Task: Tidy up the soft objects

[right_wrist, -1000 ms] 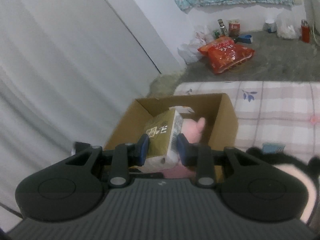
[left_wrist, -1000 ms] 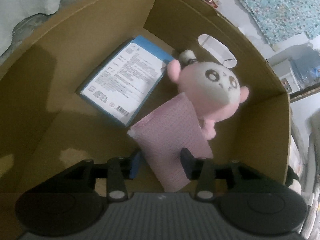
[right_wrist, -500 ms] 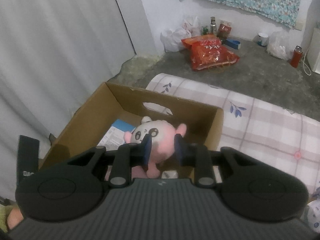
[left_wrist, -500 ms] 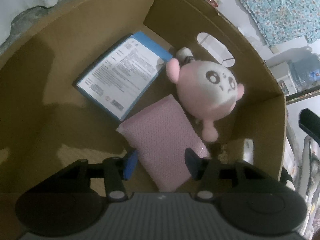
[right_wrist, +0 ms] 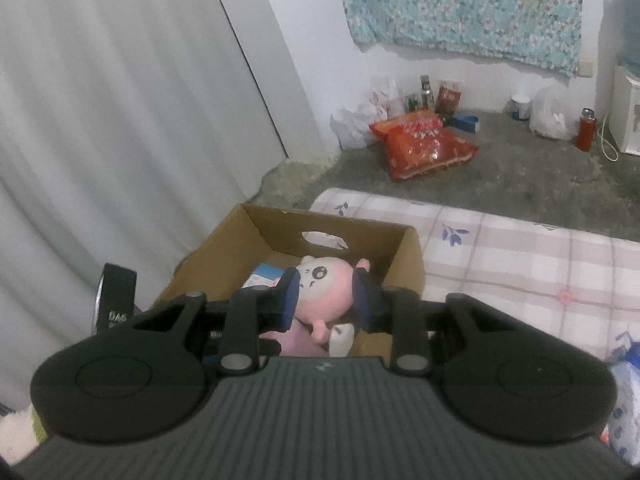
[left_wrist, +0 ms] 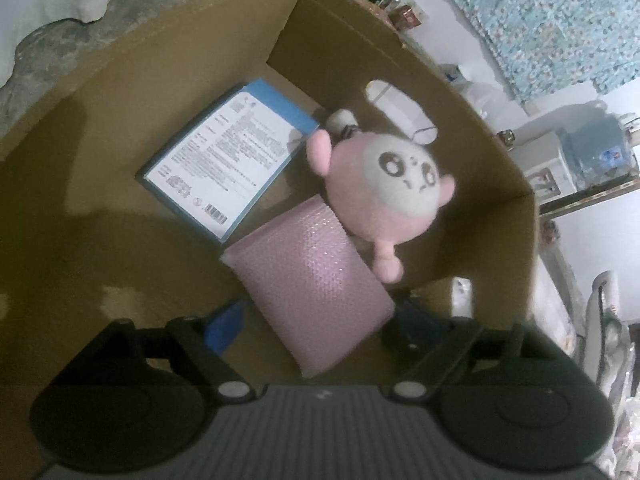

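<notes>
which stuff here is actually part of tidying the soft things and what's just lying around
Part of the job:
- cardboard box
- pink plush toy, lying in the box
- pink padded pouch, in the box
- left gripper, open over the pouch
- right gripper, open

Just lying about:
- blue booklet in the box
- red snack bag
- red bottle

Box (left_wrist: 100, 128) interior: where there's room, what blocks

Open top, so entry from above is free. Bare floor along box's left side and near-left corner. Blue packet (left_wrist: 230, 160) lies flat at far-left; pink plush (left_wrist: 384, 192) fills far-right, up against handle-hole wall; pink bubble mailer (left_wrist: 308, 284) covers center, touching plush. Small white item (left_wrist: 462, 294) by box's right wall narrows that side.
</notes>
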A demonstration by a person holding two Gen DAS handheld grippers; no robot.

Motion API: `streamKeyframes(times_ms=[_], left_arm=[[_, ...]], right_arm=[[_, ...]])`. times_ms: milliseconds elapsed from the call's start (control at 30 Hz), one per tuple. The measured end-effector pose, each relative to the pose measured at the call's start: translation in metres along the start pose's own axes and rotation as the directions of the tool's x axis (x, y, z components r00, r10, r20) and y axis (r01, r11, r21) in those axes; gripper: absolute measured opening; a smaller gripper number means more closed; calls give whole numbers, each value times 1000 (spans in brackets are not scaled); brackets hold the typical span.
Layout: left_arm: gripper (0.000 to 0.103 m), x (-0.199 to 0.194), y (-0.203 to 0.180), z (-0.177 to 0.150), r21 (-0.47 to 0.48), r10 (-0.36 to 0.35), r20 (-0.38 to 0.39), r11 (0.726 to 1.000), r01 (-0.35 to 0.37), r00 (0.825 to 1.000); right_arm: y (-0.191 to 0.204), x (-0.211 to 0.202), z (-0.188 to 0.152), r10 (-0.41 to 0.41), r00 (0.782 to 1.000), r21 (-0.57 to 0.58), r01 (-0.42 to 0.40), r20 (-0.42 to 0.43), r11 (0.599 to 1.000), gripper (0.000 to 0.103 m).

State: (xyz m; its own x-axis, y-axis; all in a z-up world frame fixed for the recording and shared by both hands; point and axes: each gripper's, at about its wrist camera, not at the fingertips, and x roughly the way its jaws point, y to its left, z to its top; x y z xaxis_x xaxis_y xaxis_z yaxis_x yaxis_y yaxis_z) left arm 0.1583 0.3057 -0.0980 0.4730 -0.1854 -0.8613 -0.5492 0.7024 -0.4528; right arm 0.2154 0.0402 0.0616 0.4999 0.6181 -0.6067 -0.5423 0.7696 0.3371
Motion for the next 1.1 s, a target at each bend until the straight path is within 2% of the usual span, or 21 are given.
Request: streamKeyframes(times_ms=[100,200,300,400,500,567,667,800,867,900,967,1033,1100], left_arm=[[88,-14,0,-4,-3,-16,25,1000,16,1000],[87,-26,-3,-8,-2,-95,32,995,95,995],[86,-22,-11,-5,-45,-191,-14,981,191,981],[83,-11,-23,0,-97,-228,-53,970,222,972],[80,1,-43,4,-75,-210,-73,976,205,975],[70,9,-57,5,-42,-171,-86,985,167,982],[62,23,-71,7,-10,-124,-116,992,124,985],[53,37,-77,10,-12,-110,-138,994,109,984],[39,43,-79,12,-10,-93,-146,996,93,985],[39,47,-79,13,-13,-85,-152,996,84,985],[30,52,-79,14,-19,-86,-159,996,84,983],[27,53,-80,14,-12,-98,-153,995,98,983],[26,51,-85,14,14,-81,-133,996,83,988]], right_arm=[[-5,-34,-13,17,999,18,-18,38,1000,30],[-15,-66,-31,30,997,52,-33,71,998,31],[-29,-86,-50,30,996,111,-39,85,993,32],[-44,-96,-70,13,997,160,-25,81,987,32],[-61,-99,-88,-7,998,209,-7,62,978,32],[-71,-99,-99,-19,999,243,7,49,970,32],[-83,-99,-113,-22,999,287,10,38,958,32],[-91,-94,-120,-22,999,315,11,33,949,33],[-93,-94,-122,-24,999,325,12,31,946,33],[-95,-93,-123,-24,999,331,13,31,944,34],[-97,-92,-121,-25,999,339,13,31,941,34],[-100,-91,-118,-28,999,344,16,30,939,34],[-103,-90,-118,-31,999,352,19,27,936,35]])
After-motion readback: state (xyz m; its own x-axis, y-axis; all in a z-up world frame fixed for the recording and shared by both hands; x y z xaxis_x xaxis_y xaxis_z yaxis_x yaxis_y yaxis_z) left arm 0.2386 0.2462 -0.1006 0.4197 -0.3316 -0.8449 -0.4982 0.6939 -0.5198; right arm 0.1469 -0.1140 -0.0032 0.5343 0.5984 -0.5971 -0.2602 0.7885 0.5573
